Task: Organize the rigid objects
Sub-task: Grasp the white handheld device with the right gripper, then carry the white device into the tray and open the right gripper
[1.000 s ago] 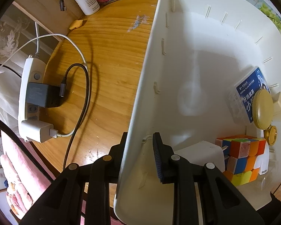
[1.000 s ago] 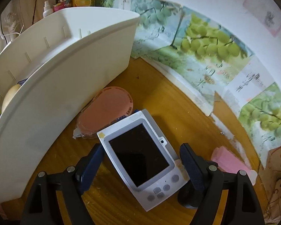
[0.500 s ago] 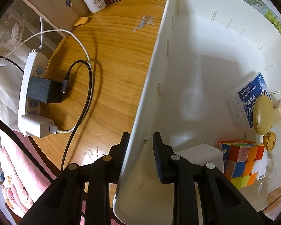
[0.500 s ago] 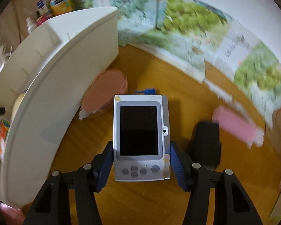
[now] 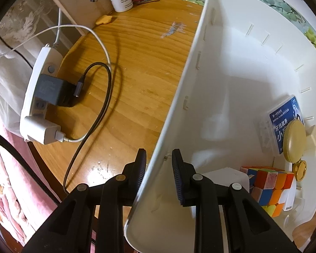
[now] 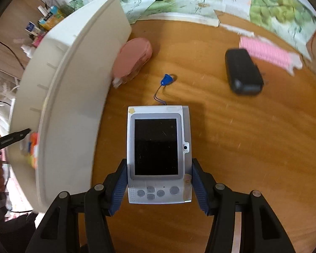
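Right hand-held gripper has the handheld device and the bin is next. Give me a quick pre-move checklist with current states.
1. Right hand-held gripper pads against both long edges of the grey handheld device: ok.
2. Device square between the fingers, screen up: ok.
3. Blue strap charm hanging clear of the pads: ok; whether it will snag the rim, cannot tell.
4. Left hand-held gripper straddling the white bin's wall to steady it: ok.
5. Bare floor inside the bin, beside the puzzle cube and floss box: ok.
6. Pink case touching the bin's outer wall, not in the path: ok.
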A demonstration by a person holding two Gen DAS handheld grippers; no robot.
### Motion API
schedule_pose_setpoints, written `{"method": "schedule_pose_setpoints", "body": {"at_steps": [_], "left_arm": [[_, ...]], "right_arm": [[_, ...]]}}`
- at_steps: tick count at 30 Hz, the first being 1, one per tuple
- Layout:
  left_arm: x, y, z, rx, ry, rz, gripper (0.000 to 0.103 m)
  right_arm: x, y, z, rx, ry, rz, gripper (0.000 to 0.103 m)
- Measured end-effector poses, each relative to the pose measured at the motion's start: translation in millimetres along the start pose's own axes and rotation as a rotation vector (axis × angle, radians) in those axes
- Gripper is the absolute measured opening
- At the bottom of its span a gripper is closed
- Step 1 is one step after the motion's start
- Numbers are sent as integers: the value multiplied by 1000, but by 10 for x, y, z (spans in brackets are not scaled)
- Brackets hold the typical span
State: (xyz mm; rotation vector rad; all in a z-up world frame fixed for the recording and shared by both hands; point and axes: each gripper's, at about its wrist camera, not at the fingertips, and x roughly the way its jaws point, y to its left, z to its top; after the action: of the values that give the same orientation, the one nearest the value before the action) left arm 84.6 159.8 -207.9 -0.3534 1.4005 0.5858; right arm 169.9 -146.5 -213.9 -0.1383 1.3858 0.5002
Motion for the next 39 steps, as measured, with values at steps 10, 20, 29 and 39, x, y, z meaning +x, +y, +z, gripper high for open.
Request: {"method": "schedule_pose_setpoints", "body": {"at_steps": [10, 20, 29, 39], "left_arm": [[4, 46, -51, -58, 12, 6, 28], [13, 74, -37, -63, 26, 22, 30], [25, 83, -15, -56, 50, 30, 30], [30, 68, -38, -61, 47, 31, 30]], "right_arm": [[-462, 99, -416, -27, -56, 130, 57], [-528, 400, -174, -257, -131, 240, 57], [-457, 422, -6, -247, -204, 200, 57], [-625, 571, -63, -323, -313, 253, 57]]}}
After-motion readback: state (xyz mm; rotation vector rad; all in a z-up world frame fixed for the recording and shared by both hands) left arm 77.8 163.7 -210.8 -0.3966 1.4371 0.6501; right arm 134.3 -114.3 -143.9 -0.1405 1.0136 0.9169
